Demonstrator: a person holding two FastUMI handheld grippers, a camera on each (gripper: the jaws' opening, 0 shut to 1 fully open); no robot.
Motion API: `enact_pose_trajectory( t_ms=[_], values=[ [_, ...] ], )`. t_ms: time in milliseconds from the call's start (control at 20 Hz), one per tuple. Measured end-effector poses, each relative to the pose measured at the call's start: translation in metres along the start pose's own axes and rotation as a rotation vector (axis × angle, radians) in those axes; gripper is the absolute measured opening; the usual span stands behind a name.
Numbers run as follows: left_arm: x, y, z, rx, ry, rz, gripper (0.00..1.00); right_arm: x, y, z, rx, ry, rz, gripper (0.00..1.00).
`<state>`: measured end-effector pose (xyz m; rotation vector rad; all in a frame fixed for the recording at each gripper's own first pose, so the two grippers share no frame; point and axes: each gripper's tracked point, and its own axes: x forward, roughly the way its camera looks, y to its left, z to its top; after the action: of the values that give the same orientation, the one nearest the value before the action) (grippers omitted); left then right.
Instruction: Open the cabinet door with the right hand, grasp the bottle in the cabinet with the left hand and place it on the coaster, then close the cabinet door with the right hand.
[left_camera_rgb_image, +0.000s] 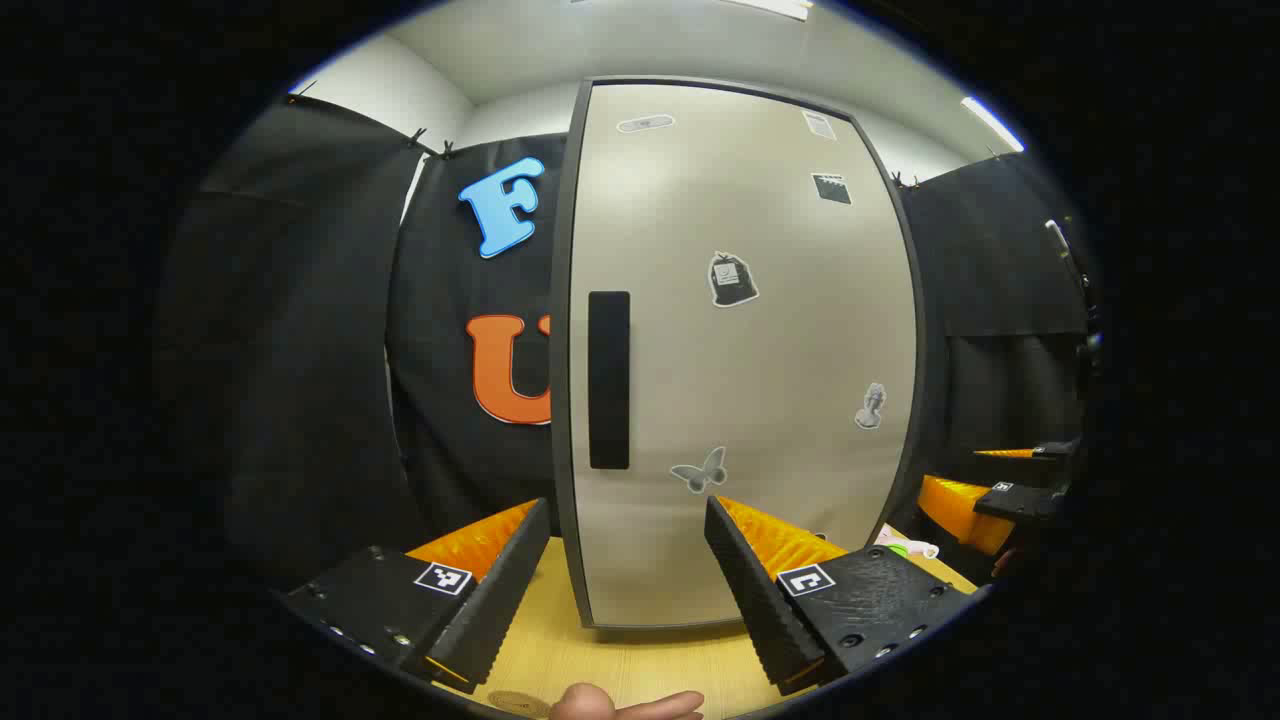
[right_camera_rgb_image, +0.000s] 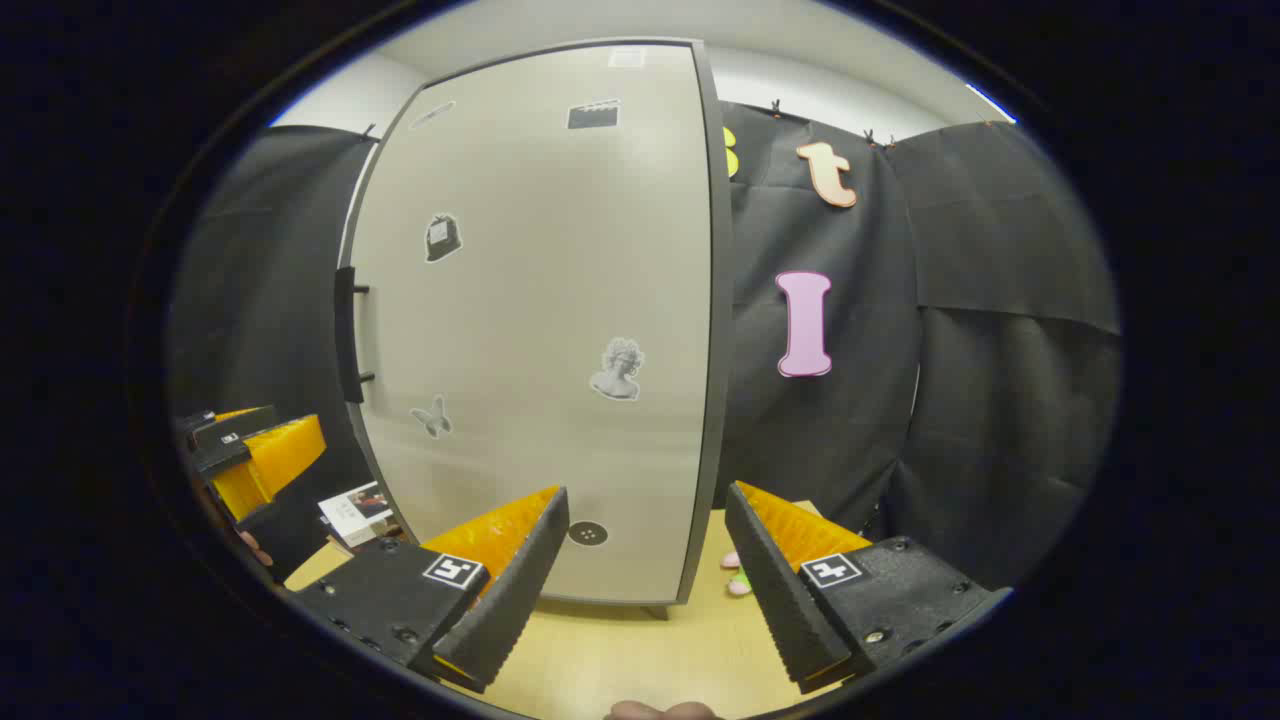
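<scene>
Black-draped booth, pale wooden tabletop (left_camera_rgb_image: 640, 660) along the bottom of both views, ceiling light at upper right of the left gripper view; cabinet door (left_camera_rgb_image: 740, 350) shut, standing tall through the centre of that view, beige with small grey stickers and a dark frame; dark vertical handle (left_camera_rgb_image: 609, 380) at its left edge, seen side-on at middle left of the right gripper view (right_camera_rgb_image: 347, 335); left gripper (left_camera_rgb_image: 625, 570) low in the foreground, fingers spread wide, holding nothing; right gripper (right_camera_rgb_image: 645, 570) likewise wide apart and empty, facing the door's lower right part, well away from the handle; bottle presumably behind the door, unseen; coaster (left_camera_rgb_image: 520, 703) possibly the round disc at the bottom edge, hard to tell; likely risks: fingers slipping off the slim handle, door swinging into the nearby left gripper, cabinet shifting on the table under a sharp pull.
</scene>
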<state>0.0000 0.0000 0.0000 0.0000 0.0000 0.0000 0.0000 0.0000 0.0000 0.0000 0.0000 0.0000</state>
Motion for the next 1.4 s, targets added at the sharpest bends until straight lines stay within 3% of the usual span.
enact_pose_trajectory(
  t_ms=[1250, 1400],
  values=[
    [-0.005, 0.017, 0.007, -0.011, -0.012, 0.032, 0.95, -0.007, 0.04, 0.008, -0.017, -0.01, 0.114, 1.0],
    [-0.01, 0.02, 0.006, -0.017, -0.01, 0.032, 0.95, -0.005, 0.064, 0.017, -0.019, -0.024, 0.201, 1.0]
  ],
)
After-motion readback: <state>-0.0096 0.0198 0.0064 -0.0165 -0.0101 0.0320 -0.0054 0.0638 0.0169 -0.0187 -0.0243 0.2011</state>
